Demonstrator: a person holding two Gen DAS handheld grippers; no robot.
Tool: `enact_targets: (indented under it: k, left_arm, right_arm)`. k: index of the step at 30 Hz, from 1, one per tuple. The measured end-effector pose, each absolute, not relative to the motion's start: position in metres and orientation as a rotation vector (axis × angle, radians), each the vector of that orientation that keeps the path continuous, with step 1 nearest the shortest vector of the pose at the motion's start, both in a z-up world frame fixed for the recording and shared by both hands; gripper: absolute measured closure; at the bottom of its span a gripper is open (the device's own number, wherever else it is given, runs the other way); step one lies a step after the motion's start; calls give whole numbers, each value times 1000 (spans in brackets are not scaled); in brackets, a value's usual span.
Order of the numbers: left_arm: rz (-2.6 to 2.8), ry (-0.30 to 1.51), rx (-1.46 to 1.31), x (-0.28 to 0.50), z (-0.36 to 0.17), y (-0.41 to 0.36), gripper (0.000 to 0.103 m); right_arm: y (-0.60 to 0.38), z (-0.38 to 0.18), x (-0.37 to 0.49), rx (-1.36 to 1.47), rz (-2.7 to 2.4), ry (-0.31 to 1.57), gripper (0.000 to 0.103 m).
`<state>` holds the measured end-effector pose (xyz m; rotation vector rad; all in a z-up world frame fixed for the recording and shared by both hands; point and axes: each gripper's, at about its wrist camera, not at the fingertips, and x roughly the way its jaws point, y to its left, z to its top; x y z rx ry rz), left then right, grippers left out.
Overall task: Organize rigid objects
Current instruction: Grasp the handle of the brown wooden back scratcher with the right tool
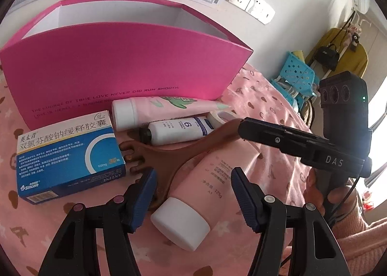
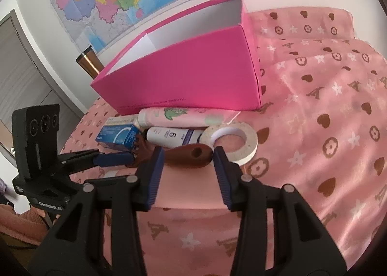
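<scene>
Pink tube point(image 1: 208, 179) lies between both grippers' half-open fingers point(image 1: 145, 189), pads clear of it; right gripper point(image 2: 188, 167) straddles its tail.

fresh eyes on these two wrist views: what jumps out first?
The big open pink box dominates, standing at the back of the pink patterned cloth. In front of it lies a clutter: blue medicine carton, tubes, tape roll. The left gripper straddles a pink tube, near its white cap.

Left gripper point(image 1: 192, 182) angled down, fingers point(image 1: 145, 185) apart, right gripper point(image 2: 188, 167) likewise, fingers parted
</scene>
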<state>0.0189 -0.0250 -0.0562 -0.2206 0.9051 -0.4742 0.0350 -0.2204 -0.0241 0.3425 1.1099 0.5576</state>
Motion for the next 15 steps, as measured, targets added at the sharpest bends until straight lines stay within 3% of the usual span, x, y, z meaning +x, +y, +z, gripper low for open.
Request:
enact_targets:
  k: [6, 13, 15]
  left_arm:
    - [-481, 900, -236, 20, -58, -23, 38]
    - [-481, 906, -275, 23, -60, -19, 38]
    - [-476, 904, -271, 22, -60, -19, 38]
  right_arm:
    - [-220, -17, 41, 457, 656, 1012, 58]
    - [-196, -24, 59, 425, 662, 1051, 58]
    - [-191, -24, 59, 398, 664, 1063, 66]
